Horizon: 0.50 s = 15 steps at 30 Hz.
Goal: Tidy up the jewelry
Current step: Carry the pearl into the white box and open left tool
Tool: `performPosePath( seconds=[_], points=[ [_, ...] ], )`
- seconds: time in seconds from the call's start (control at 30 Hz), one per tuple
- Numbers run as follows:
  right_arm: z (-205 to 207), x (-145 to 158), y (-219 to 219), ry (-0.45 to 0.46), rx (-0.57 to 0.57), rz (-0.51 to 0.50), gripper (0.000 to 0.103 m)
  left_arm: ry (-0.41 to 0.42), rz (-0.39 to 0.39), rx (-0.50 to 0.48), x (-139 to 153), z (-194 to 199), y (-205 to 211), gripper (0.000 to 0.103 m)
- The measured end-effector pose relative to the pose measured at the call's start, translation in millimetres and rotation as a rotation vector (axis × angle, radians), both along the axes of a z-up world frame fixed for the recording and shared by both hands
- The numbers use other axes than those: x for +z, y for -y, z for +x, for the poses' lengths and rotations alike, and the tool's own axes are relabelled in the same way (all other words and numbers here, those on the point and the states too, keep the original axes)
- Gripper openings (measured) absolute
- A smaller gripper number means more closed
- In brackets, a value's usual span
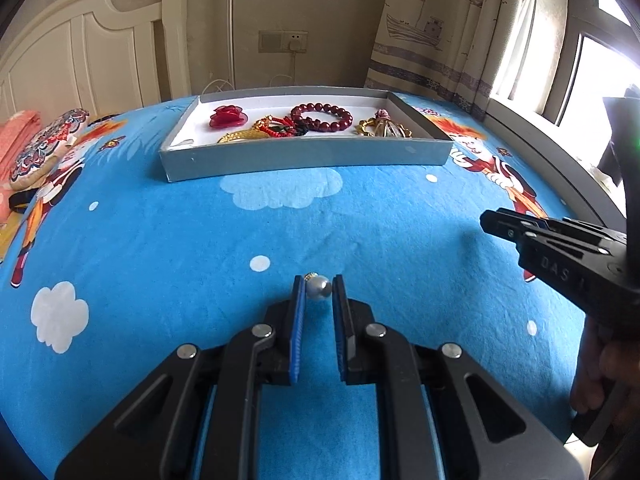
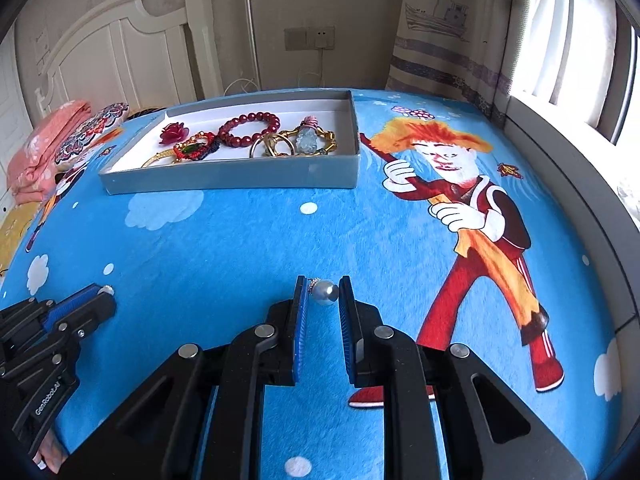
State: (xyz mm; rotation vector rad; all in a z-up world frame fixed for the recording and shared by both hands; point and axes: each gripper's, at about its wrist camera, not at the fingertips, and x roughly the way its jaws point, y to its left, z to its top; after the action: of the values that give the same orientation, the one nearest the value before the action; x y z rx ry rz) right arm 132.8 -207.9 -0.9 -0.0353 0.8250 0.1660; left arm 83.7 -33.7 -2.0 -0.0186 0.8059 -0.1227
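A grey shallow box [image 1: 304,157] [image 2: 228,181] with a white inside stands on the blue bed cover. In it lie a red bead bracelet [image 1: 322,117] [image 2: 249,127], a red flower piece [image 1: 229,117] [image 2: 174,133], gold bangles [image 2: 272,145] and a pale pendant [image 2: 307,139]. My left gripper [image 1: 319,286] is shut on a pearl earring [image 1: 319,289], low over the cover. My right gripper [image 2: 323,289] pinches a second pearl earring [image 2: 327,293] between its blue pads. Each gripper also shows in the other's view, the right gripper [image 1: 490,220] and the left gripper [image 2: 105,294].
Folded pink bedding [image 2: 44,152] and a patterned cushion [image 1: 48,148] lie at the left. A white headboard [image 1: 92,60] is behind, with curtains [image 1: 440,32] and a window ledge [image 2: 568,184] on the right. A hand [image 1: 600,376] holds the right gripper's handle.
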Motion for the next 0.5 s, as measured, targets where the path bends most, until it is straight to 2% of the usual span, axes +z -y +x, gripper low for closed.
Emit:
performPosePath(
  seconds=[0.3,0.5],
  points=[
    [-2,17,-9,0.048,0.007,0.004,0.017,0.067,0.056,-0.021,29,5,9,0.013],
    [3,29,-14,0.072,0.01,0.003,0.017,0.085,0.064,-0.008,46,20,3,0.013]
  ],
)
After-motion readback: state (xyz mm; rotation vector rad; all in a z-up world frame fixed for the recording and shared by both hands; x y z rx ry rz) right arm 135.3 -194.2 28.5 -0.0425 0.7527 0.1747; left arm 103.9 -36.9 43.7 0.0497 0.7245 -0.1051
